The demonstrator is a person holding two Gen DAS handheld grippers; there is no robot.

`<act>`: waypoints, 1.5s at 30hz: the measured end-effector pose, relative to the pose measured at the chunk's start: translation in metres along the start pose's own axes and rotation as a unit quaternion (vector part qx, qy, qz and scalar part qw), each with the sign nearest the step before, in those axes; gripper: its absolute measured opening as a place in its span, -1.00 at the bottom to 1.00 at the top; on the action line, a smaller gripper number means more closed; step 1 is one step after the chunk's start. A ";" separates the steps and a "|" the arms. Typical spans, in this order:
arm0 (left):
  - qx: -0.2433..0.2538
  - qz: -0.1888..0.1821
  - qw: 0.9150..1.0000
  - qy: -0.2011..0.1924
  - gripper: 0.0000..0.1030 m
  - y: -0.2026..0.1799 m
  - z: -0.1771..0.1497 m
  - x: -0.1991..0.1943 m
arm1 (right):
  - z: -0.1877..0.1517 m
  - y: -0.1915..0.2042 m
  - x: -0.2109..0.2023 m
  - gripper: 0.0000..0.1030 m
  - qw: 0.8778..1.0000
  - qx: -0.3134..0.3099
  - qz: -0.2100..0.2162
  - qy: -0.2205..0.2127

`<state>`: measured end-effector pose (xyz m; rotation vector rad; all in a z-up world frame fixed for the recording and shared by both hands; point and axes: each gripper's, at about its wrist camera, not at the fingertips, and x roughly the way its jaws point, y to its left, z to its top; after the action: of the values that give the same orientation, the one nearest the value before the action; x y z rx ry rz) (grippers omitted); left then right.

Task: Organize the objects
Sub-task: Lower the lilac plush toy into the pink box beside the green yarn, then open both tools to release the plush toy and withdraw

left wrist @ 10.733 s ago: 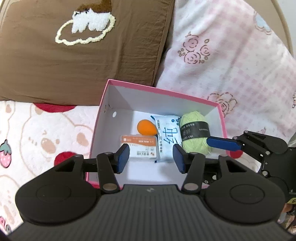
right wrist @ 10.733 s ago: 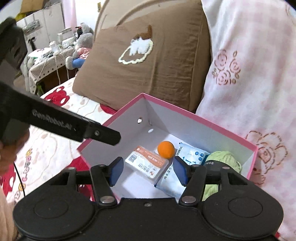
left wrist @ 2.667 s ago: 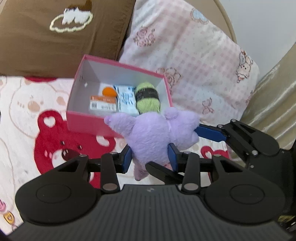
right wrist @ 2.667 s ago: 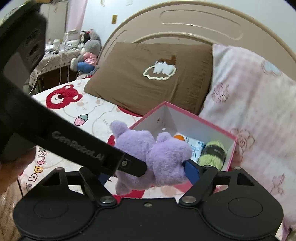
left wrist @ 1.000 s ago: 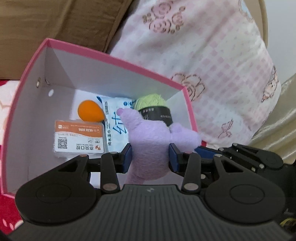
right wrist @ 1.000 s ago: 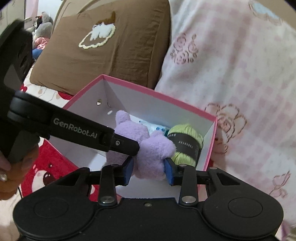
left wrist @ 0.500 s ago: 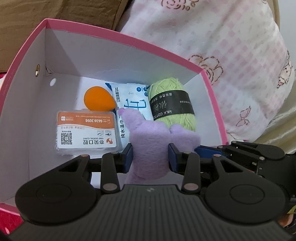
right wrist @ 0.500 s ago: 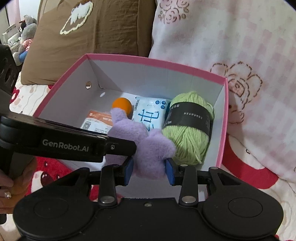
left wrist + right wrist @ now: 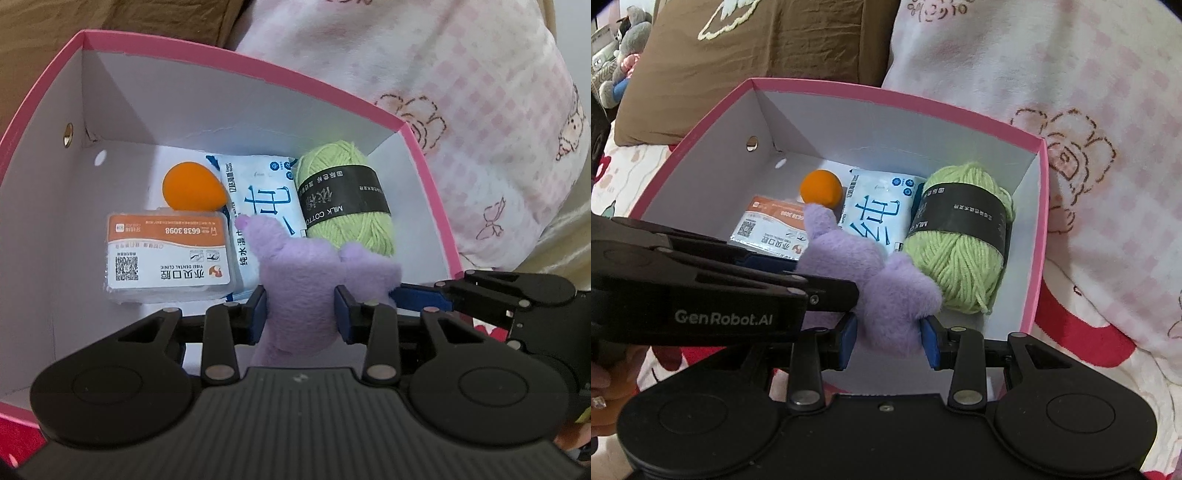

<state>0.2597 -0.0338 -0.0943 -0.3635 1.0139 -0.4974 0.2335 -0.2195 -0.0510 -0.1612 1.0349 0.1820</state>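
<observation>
A purple plush toy (image 9: pixel 303 280) is held inside the pink box (image 9: pixel 236 59), over its near part. My left gripper (image 9: pixel 300 317) is shut on it, and my right gripper (image 9: pixel 889 345) is shut on the same toy (image 9: pixel 879 284) from the other side. On the box floor lie a green yarn ball (image 9: pixel 345 201), a white wet-wipe pack (image 9: pixel 264 206), an orange sponge (image 9: pixel 194 188) and an orange-and-white card pack (image 9: pixel 168 258). The box (image 9: pixel 894 96) and yarn (image 9: pixel 964 240) also show in the right wrist view.
A brown pillow (image 9: pixel 768 40) and a pink checked pillow (image 9: pixel 1052 66) lean behind the box. The box stands on a bear-print bedspread (image 9: pixel 1108 369). Soft toys (image 9: pixel 624 33) sit far left in the room.
Both grippers have lowered the plush toy from above the bed into the box. In the last second they have moved closer to the box floor.
</observation>
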 end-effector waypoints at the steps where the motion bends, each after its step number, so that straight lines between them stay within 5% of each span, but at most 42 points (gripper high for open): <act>1: -0.001 0.000 1.000 0.002 -0.30 0.001 0.000 0.002 | 0.000 0.000 0.000 -0.16 1.000 -0.001 -0.001 0.000; 8: -0.010 -0.008 1.000 0.014 -0.52 -0.004 -0.012 0.012 | -0.003 0.000 -0.006 -0.16 0.999 -0.007 -0.041 0.005; 18: 0.015 0.031 0.999 -0.001 -0.52 -0.013 -0.017 0.012 | -0.023 -0.010 -0.034 -0.16 0.998 0.004 0.014 -0.056; 45: 0.065 0.072 0.995 -0.011 -0.39 -0.080 -0.049 -0.136 | -0.060 -0.005 -0.158 -0.05 0.984 0.015 0.066 -0.163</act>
<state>0.1402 -0.0283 0.0194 -0.1782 0.9739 -0.4251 0.1058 -0.2490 0.0560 -0.0319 0.7217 0.3027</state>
